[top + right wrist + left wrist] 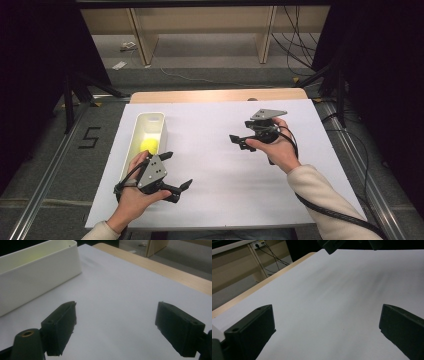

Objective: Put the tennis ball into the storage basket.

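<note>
A yellow ball (pixel 149 145) sits inside the white bin (pixel 161 131) at the table's left. It looks light and smooth, likely to roll, so pinch across its middle. Left gripper (pixel 177 170) and right gripper (pixel 238 141) fingers both gape empty.

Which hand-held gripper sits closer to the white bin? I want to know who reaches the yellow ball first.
The left hand-held gripper: it hovers beside the long white plastic bin holding the yellow ball; the right hand-held gripper is farther across the white sheet.

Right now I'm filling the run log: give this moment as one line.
left gripper: open, empty | right gripper: open, empty | yellow ball: inside long white plastic bin | white table sheet: bare between grippers
</note>
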Available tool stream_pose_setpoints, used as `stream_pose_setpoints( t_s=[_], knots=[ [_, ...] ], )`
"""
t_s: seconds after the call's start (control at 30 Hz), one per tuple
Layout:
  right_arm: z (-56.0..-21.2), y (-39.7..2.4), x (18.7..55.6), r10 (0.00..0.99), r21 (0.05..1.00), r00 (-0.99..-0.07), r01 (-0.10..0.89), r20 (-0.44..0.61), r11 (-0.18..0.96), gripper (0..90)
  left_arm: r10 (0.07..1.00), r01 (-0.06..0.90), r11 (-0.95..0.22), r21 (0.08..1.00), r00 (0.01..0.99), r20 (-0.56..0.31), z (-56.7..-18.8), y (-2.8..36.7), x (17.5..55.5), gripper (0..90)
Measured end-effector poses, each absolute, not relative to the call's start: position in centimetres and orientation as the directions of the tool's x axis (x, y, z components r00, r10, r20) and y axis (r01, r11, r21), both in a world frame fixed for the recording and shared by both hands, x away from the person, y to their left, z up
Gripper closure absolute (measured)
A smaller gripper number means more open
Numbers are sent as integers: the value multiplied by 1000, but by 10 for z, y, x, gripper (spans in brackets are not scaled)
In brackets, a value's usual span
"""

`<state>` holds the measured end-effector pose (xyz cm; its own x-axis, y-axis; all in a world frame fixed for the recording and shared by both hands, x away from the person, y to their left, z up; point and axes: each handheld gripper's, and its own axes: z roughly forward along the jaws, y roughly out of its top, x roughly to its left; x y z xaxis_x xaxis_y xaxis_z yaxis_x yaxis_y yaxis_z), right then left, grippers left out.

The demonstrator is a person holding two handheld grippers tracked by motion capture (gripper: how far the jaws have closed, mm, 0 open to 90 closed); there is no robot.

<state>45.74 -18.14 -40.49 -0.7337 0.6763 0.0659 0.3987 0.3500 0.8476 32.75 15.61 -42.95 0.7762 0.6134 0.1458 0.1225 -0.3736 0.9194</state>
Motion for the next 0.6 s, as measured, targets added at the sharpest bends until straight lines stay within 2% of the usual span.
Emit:
stream_pose_setpoints(
  t_s=[0.6],
  knots=[
    [-422, -241, 432, 742, 840, -663, 454, 96, 297, 179, 613, 127, -373, 919, 777, 141, -430, 155, 328, 0]
  ],
)
